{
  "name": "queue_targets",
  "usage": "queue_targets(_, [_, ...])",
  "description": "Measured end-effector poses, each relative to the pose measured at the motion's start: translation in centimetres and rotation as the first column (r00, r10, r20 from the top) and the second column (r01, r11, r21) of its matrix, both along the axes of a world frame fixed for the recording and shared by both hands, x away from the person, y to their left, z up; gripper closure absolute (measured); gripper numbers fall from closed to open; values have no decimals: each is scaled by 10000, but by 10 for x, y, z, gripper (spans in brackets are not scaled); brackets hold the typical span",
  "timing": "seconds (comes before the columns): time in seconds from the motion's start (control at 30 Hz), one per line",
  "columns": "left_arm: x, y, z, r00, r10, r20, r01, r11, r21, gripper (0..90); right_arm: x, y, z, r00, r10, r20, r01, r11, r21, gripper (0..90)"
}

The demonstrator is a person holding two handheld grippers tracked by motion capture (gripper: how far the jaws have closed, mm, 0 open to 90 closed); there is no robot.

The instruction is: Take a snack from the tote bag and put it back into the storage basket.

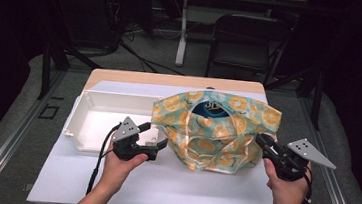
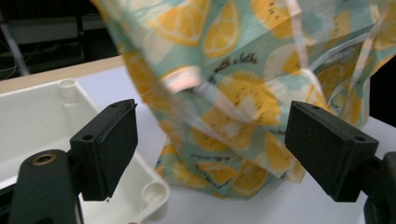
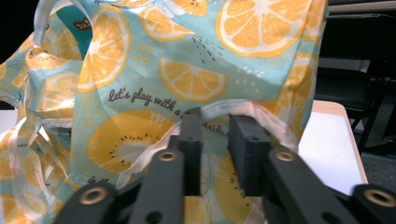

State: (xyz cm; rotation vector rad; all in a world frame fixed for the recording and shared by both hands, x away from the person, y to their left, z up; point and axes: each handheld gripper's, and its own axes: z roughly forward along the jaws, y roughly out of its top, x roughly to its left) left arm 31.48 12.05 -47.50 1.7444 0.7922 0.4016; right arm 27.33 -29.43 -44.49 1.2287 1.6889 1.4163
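Observation:
A teal fabric bag (image 1: 216, 130) printed with orange slices stands on the table, its mouth open, with something blue (image 1: 211, 109) inside. My left gripper (image 1: 161, 143) is open just left of the bag's base; its wide-apart jaws frame the bag (image 2: 243, 88) with nothing between them. At the bag's right side is my right gripper (image 1: 260, 140). Its jaws (image 3: 215, 128) stand close together with a narrow gap, and the bag's pale translucent handle (image 3: 254, 114) arches across their tips. The pads do not visibly press on the bag (image 3: 187, 70).
An empty white plastic bin (image 1: 81, 122) sits left of the bag, its near corner (image 2: 154, 191) beside my left gripper. A white board (image 1: 161, 185) covers the table. A black chair (image 1: 247, 43) and a table leg stand beyond the far edge.

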Motion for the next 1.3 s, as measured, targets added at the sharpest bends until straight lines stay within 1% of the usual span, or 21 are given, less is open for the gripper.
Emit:
queue_targets(0.07, [0, -4, 1, 9999, -106, 30, 107, 9999, -32, 186, 1, 1, -1, 10000, -8, 45, 9, 9999, -158, 825])
queue_targets(0.13, [1, -8, 2, 9998, -177, -14, 177, 9998, -58, 217, -1, 1, -1, 10000, 5, 66, -4, 9999, -157, 864])
queue_targets(0.17, [0, -11, 2, 10000, -49, 47, 49, 10000, -30, 234, -1, 2, -1, 9999, 17, 129, -15, 9999, -152, 882])
queue_targets(0.2, [0, -13, 2, 9997, -233, 33, 233, 9997, -4, 248, -1, 2, -1, 9998, 17, 219, -13, 9998, -187, 898])
queue_targets(0.27, [0, -15, 3, 9990, -436, 21, 436, 9990, -65, 283, -3, 2, 0, 9996, 9, 289, -4, 9999, -168, 900])
queue_targets(0.37, [-3, -16, 5, 9989, -433, 154, 437, 9987, -247, 351, -3, 1, 0, 9991, 73, 407, -67, 9999, -151, 900])
queue_targets(0.43, [-5, -14, 7, 9986, -482, 199, 491, 9978, -451, 401, -4, 1, 0, 9991, 99, 409, -95, 9999, -105, 900])
queue_targets(0.53, [-10, -10, 10, 9981, -427, 447, 447, 9979, -462, 463, -4, 2, 1, 9990, 178, 416, -172, 9998, -142, 900])
queue_targets(0.6, [-11, -5, 11, 9983, -436, 399, 459, 9972, -584, 517, -4, 3, 1, 9988, 196, 445, -189, 9997, -160, 900])
queue_targets(0.67, [-13, -1, 10, 9976, -632, 276, 653, 9944, -834, 559, -4, 3, 0, 9986, 234, 478, -227, 9996, -156, 900])
queue_targets(0.77, [-13, 0, 8, 9955, -945, 118, 952, 9924, -782, 630, -5, 4, 0, 9988, 221, 437, -212, 9995, -217, 900])
queue_targets(0.83, [-12, -2, 8, 9949, -1007, 53, 1008, 9916, -810, 632, -6, 3, 0, 9987, 261, 437, -250, 9994, -243, 900])
queue_targets(0.87, [-11, -3, 10, 9948, -1011, 125, 1018, 9916, -793, 638, -6, 3, 0, 9985, 293, 468, -284, 9994, -204, 900])
queue_targets(0.9, [-11, -4, 12, 9959, -877, 233, 892, 9931, -760, 696, -6, 3, 0, 9984, 297, 474, -287, 9994, -213, 900])
queue_targets(0.93, [-11, -3, 15, 9957, -900, 221, 914, 9930, -746, 743, -6, 3, 1, 9984, 320, 477, -312, 9994, -171, 900])
queue_targets(1.0, [-8, 1, 20, 9948, -1006, 141, 1015, 9899, -994, 837, -7, 2, 3, 9978, 378, 541, -369, 9992, -181, 900])
queue_targets(1.07, [-5, 6, 25, 9947, -1022, 110, 1028, 9898, -986, 893, -8, 1, 6, 9973, 332, 655, -323, 9994, -145, 900])
queue_targets(1.17, [-1, 13, 27, 9944, -1042, 195, 1056, 9905, -882, 900, -9, 0, 7, 9974, 274, 670, -259, 9994, -238, 900])
queue_targets(1.2, [0, 15, 28, 9941, -1066, 195, 1080, 9894, -971, 900, -10, -2, 6, 9978, 169, 643, -148, 9993, -340, 900])
queue_targets(1.23, [4, 21, 28, 9951, -985, 108, 990, 9867, -1291, 900, -10, -4, 4, 9983, 128, 577, -107, 9993, -350, 900])
queue_targets(1.3, [7, 24, 28, 9936, -1125, -58, 1100, 9805, -1628, 900, -11, -7, 1, 9989, 215, 423, -206, 9996, -199, 900])
